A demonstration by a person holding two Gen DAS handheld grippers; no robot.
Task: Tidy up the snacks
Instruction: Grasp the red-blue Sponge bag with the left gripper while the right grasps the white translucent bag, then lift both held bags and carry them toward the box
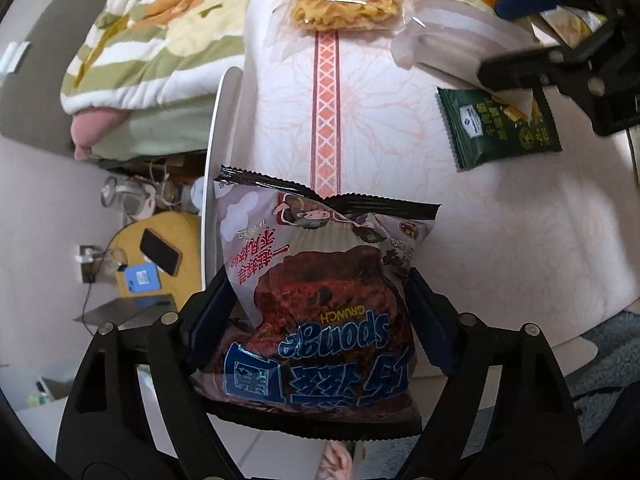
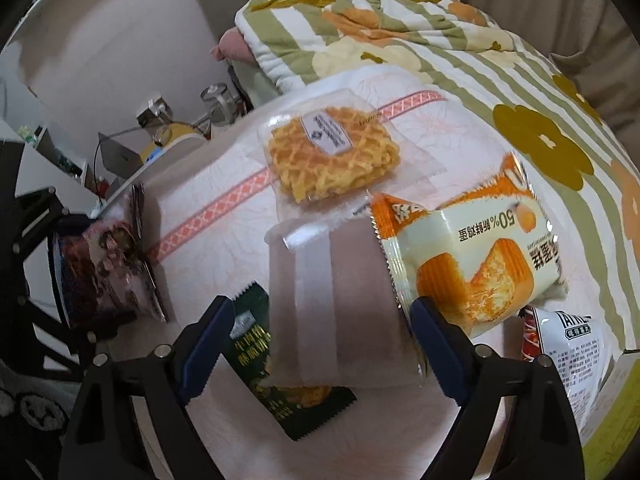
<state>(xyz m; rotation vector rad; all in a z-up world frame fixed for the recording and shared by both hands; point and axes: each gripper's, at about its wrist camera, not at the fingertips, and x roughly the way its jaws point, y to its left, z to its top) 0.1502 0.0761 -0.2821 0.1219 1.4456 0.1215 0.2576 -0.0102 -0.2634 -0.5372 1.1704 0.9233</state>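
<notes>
My left gripper (image 1: pixel 320 312) points down at the table edge, shut on a purple chocolate sponge snack bag (image 1: pixel 320 288), with a pad pressing each side. The same bag (image 2: pixel 100 264) stands at the left of the right wrist view. My right gripper (image 2: pixel 320 340) is open over a translucent white packet (image 2: pixel 340 312). Its right pad touches the packet's edge, while its left pad stands apart over a dark green packet (image 2: pixel 256 332). A waffle packet (image 2: pixel 334 152) and an orange egg-cake packet (image 2: pixel 472 260) lie beyond.
A white cloth with a pink band covers the table (image 1: pixel 400 184). A red-and-white packet (image 2: pixel 568 344) lies at the right. A striped flowered quilt (image 2: pixel 400 40) is on the bed behind. Left of the table are a yellow stool with a phone (image 1: pixel 160 256) and a laptop (image 1: pixel 128 308).
</notes>
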